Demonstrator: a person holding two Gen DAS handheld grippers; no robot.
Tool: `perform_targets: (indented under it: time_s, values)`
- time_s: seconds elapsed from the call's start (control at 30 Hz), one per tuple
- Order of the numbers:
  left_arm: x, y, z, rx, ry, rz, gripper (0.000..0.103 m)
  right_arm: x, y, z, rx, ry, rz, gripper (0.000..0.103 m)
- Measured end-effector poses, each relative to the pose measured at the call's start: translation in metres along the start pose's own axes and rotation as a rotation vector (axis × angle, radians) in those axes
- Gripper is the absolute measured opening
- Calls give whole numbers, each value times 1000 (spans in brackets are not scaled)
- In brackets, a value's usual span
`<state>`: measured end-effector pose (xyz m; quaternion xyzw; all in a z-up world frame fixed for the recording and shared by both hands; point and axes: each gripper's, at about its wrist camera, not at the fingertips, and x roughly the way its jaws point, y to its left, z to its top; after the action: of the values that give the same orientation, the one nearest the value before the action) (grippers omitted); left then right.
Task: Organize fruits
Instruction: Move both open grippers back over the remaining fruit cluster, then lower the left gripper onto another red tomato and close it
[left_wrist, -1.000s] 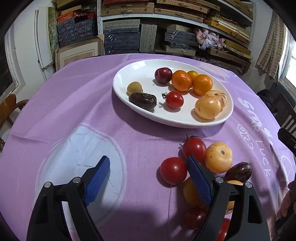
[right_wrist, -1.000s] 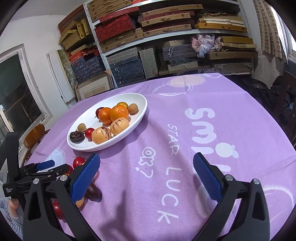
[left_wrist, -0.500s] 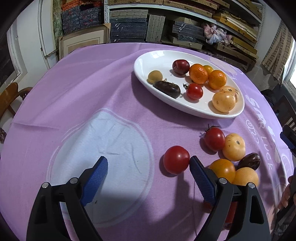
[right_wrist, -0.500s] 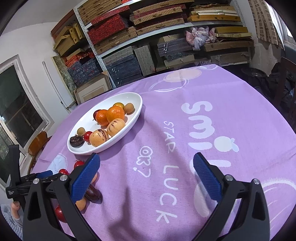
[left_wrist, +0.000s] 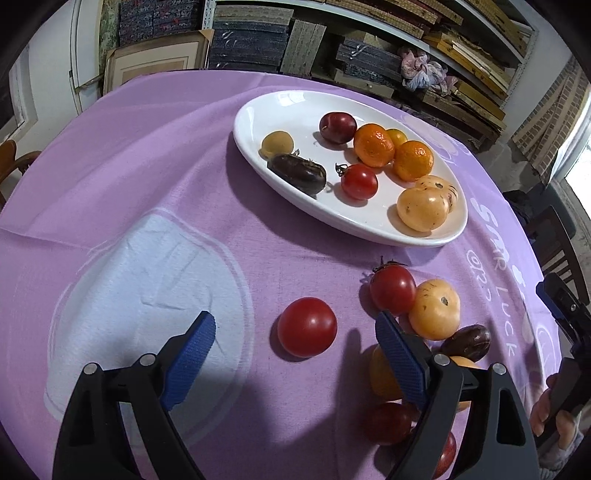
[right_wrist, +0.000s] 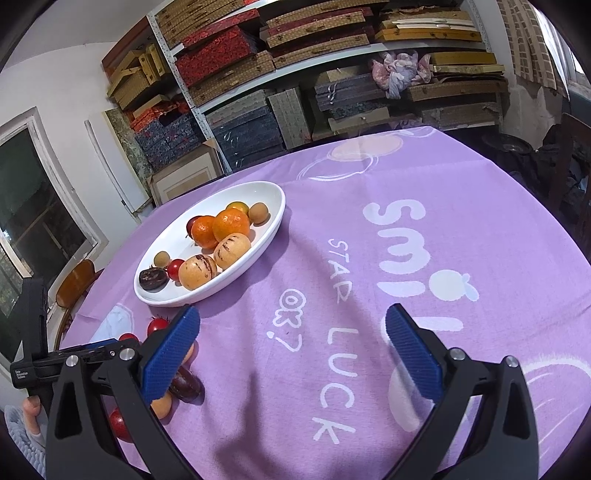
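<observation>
Left wrist shows you a loose tomato (left_wrist: 307, 327) between your left gripper's (left_wrist: 295, 350) closing, untouching fingers; right wrist half-hides it. Right gripper (right_wrist: 291, 343) open. Plate (left_wrist: 369, 225) holds fruit.

**Right wrist view: plate loaded, loose fruit at lower left**

Right gripper (right_wrist: 291, 343) jaws stand wide apart over bare purple tablecloth (right_wrist: 424, 177). White oval plate (right_wrist: 275, 221) holds mixed fruit. Loose tomatoes (right_wrist: 157, 325) lie near the left gripper (right_wrist: 98, 347).
</observation>
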<state>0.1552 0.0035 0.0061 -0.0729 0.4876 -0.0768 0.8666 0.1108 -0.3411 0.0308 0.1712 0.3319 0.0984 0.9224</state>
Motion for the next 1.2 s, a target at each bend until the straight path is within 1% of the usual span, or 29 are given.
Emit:
perform_targets:
  time_s: [0.07, 0.2, 0.23, 0.37, 0.43, 0.5, 0.63, 0.7, 0.73, 0.87, 0.97, 1.0, 1.2]
  values:
    - [1, 0, 1, -13, 4, 11, 89, 1, 0, 0, -4, 4, -1, 99]
    - [-1, 9, -1, -33, 6, 81, 88, 1, 1, 0, -1, 3, 0, 99]
    - [-2, 14, -1, -43, 3, 88, 88, 1, 1, 0, -3, 3, 0, 99]
    - [-10, 32, 2, -107, -5, 61, 87, 2, 1, -1, -4, 2, -1, 99]
    - [-12, 34, 2, -115, -8, 49, 86, 3, 2, -1, -6, 5, -3, 99]
    - [-13, 33, 1, -107, -11, 43, 78, 3, 2, -2, -7, 6, -3, 99]
    - [-11, 23, 1, -83, -10, 36, 73, 3, 2, -2, -7, 6, -3, 99]
    - [-8, 17, 1, -76, -5, 30, 65, 3, 2, -2, -6, 8, -2, 99]
    - [-8, 14, 2, -75, -1, 24, 62, 3, 2, -2, -7, 8, -2, 99]
    - [-5, 5, 3, -68, 6, 15, 60, 3, 3, -2, -8, 8, -4, 99]
    - [-4, -1, 1, -55, 9, 9, 51, 3, 2, -2, -5, 9, -3, 99]
    - [-4, -3, 0, -50, 9, 8, 49, 3, 2, -2, -6, 9, -4, 99]
    - [-4, -13, -6, 4, -15, 31, 46, 3, 2, -1, -10, 9, -4, 99]
